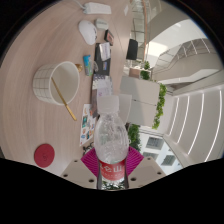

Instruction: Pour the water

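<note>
While held: clear plastic water bottle with red label (111, 150) sat clamped between claw (111, 178) pads
target: white round bowl (65, 78) lay beyond, on worktop (40, 120)
risk: tilting early likely meant spill short of bowl

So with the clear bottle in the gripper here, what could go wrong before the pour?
1. The clear plastic water bottle with the red label is clamped between the gripper fingers low on its body; it could tip or slip when tilted.
2. The white round bucket with the wooden stick sits well beyond the fingers, so water might spill onto the table on the way.
</note>
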`<state>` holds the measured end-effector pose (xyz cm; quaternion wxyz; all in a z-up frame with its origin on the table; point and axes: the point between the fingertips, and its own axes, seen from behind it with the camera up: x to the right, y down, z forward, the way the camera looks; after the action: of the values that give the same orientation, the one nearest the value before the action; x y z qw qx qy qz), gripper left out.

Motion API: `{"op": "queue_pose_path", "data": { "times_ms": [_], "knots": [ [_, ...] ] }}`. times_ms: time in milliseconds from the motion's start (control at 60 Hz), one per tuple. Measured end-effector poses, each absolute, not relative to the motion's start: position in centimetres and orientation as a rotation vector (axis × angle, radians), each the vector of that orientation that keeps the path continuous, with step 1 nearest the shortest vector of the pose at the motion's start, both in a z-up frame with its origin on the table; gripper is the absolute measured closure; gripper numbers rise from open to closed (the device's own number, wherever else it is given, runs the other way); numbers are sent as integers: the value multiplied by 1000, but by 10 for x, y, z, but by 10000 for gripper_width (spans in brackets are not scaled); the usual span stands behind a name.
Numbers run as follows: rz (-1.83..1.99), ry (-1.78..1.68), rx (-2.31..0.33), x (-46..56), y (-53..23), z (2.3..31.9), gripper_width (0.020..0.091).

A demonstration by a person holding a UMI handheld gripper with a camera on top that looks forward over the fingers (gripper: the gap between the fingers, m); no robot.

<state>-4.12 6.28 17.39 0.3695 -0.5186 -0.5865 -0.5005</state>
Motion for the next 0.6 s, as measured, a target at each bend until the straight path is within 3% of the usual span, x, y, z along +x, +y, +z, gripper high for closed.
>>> {"op": "queue_pose_path", "data": {
  "times_ms": [200, 217, 367, 500, 600],
  "knots": [
    [-1649, -1840, -931, -71, 81, 181, 803],
    [-1658, -1870, -915, -69, 69, 191, 803],
    [-1661, -1975, -865, -82, 83, 179, 803],
    [-1504, -1812, -1046, -87, 85, 188, 803],
    [-1072, -1320, -1445, -84, 89, 207, 802]
  ]
}}
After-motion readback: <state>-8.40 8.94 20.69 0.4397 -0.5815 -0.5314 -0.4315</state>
